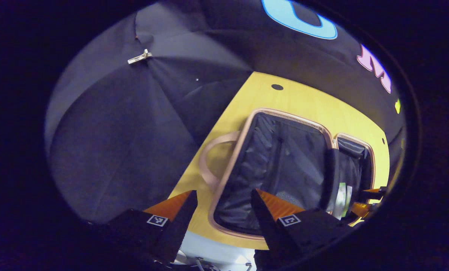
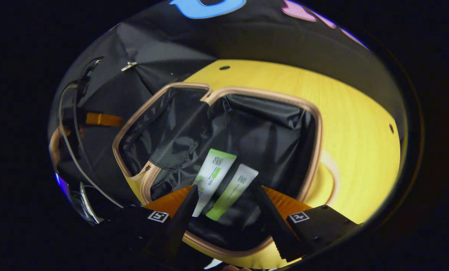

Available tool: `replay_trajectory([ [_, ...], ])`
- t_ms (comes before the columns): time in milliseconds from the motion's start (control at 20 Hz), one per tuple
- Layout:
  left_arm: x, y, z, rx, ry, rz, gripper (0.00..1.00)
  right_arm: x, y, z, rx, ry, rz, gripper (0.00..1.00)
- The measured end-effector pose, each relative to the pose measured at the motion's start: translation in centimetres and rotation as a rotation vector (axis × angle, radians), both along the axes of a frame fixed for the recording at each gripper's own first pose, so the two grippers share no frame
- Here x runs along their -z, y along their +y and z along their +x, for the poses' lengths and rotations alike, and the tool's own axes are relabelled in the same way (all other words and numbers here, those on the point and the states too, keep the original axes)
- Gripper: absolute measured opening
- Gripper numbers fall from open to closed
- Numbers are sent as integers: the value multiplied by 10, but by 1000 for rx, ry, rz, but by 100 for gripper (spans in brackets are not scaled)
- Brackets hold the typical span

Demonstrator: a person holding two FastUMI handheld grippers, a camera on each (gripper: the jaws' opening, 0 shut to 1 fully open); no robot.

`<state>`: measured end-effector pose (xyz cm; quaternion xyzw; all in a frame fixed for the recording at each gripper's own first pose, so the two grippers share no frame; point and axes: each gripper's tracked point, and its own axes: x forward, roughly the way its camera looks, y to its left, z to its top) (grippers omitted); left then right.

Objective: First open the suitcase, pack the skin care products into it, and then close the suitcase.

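The suitcase [image 1: 243, 135] lies open on the yellow table [image 1: 296, 99], with pink-beige rims and black lining in both halves. My left gripper [image 1: 223, 194] is open, its fingers straddling the near rim of the empty half. In the right gripper view two white-and-green skin care tubes [image 2: 214, 175] [image 2: 235, 190] lie side by side in the near half of the suitcase [image 2: 315, 124]. My right gripper [image 2: 227, 188] hovers open just above them, pressing on neither. The tubes [image 1: 342, 195] and the right gripper [image 1: 371, 199] also show at the far right of the left gripper view.
A curved carry handle [image 1: 209, 158] juts from the suitcase's side over the table. The black cloth wall, pinned with a metal clip [image 1: 139, 57], drops close beside the table's left edge. In the right gripper view, a hand [image 2: 55, 146] and cable sit left of the case.
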<state>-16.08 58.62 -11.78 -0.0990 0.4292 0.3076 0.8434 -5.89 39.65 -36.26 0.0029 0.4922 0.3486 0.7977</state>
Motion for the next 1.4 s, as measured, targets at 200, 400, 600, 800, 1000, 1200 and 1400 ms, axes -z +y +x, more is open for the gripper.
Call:
replay_trajectory([
  [200, 13, 45, 10, -112, -36, -95, 91, -33, -29, 8, 44, -82, 21, 98],
  [400, 43, 69, 18, -161, 18, -183, 92, -39, -57, 19, 132, -95, 0, 98],
  [600, 90, 64, 33, -125, 123, -287, 88, -39, -80, 14, 189, -78, -30, 98],
  [800, 72, 63, 47, -67, 86, -256, 18, -40, -93, 5, 185, -89, -47, 98],
  [1000, 7, 42, 52, 62, -38, -208, 7, -51, -86, 2, 157, -130, -22, 98],
  [1200, -84, 0, 63, 218, -143, -111, 6, -65, -70, 4, 125, -147, 53, 98],
  [1400, -178, -103, 83, 383, -317, -132, 6, -90, -78, 13, 82, -243, 99, 99],
])
